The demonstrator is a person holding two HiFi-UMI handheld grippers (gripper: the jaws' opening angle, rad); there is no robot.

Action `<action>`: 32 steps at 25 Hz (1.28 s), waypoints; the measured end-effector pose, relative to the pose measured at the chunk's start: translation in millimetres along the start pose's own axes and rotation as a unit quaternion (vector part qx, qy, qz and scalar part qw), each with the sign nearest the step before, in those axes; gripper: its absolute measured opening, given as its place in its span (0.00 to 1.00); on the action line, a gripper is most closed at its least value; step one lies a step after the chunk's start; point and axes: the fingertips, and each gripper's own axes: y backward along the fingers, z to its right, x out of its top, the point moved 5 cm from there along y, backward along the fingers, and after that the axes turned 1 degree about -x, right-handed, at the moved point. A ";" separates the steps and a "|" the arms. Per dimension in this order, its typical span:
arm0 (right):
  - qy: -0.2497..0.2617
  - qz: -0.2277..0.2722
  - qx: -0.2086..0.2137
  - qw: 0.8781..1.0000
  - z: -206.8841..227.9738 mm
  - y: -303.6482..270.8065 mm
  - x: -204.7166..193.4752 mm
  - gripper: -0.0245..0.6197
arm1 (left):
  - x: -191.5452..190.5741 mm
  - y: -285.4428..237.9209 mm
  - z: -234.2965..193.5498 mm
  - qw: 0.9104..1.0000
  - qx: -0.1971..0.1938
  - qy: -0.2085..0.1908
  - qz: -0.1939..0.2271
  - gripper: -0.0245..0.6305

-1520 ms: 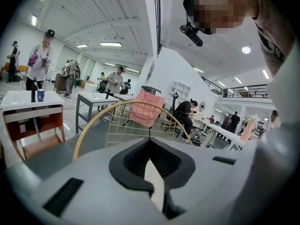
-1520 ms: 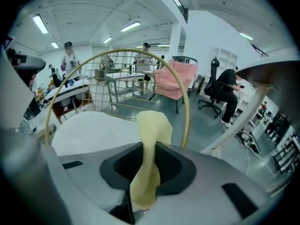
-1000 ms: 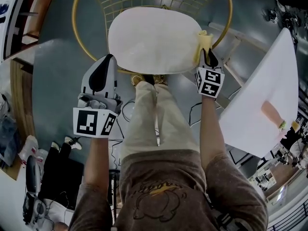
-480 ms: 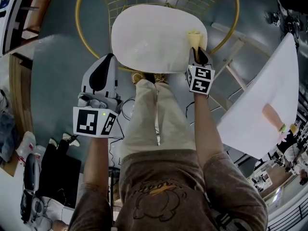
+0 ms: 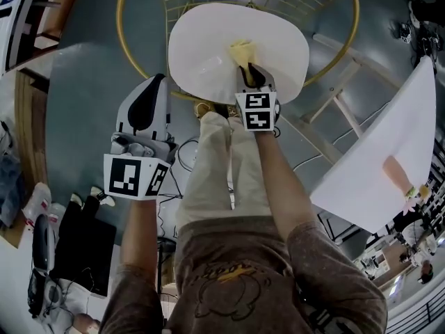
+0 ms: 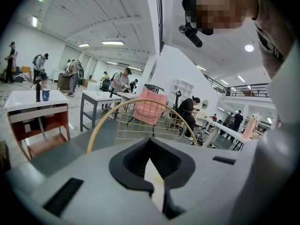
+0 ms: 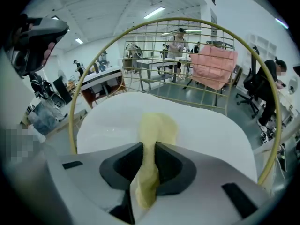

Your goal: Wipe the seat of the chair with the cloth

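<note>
The chair has a white oval seat (image 5: 201,47) inside a gold wire frame (image 5: 118,26). My right gripper (image 5: 254,81) is over the middle front of the seat, shut on a pale yellow cloth (image 5: 242,49). The cloth's free end lies bunched on the cushion. The right gripper view shows the cloth (image 7: 157,125) pinched between the jaws of that gripper (image 7: 149,151) and spread on the seat (image 7: 206,125). My left gripper (image 5: 156,83) hangs off the seat's front left edge. It is shut and holds nothing, also in the left gripper view (image 6: 152,161).
The person's legs (image 5: 215,165) stand just in front of the chair. A white table (image 5: 389,145) slants at the right, with pale wooden bars (image 5: 327,68) between it and the chair. Cables (image 5: 184,155) lie on the floor. Bags (image 5: 76,249) sit at the lower left.
The right gripper has dragged the cloth leftward across the seat, from its right edge to its middle. The left gripper has stayed where it was.
</note>
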 end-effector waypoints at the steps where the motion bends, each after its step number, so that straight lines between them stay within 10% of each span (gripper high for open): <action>1: 0.001 0.003 0.008 1.000 -9.0 -2.1 2.6 0.18 | 0.1 1.1 -1.6 1.000 0.002 0.001 0.000 0.05; 21: 0.031 0.010 0.155 0.987 -143.5 -7.8 30.1 0.18 | 3.2 24.0 -22.1 0.999 0.040 0.021 0.019 0.05; 32: 0.030 0.047 0.150 0.987 -127.9 7.3 40.6 0.18 | 1.5 24.5 -16.8 0.999 0.040 0.024 0.019 0.05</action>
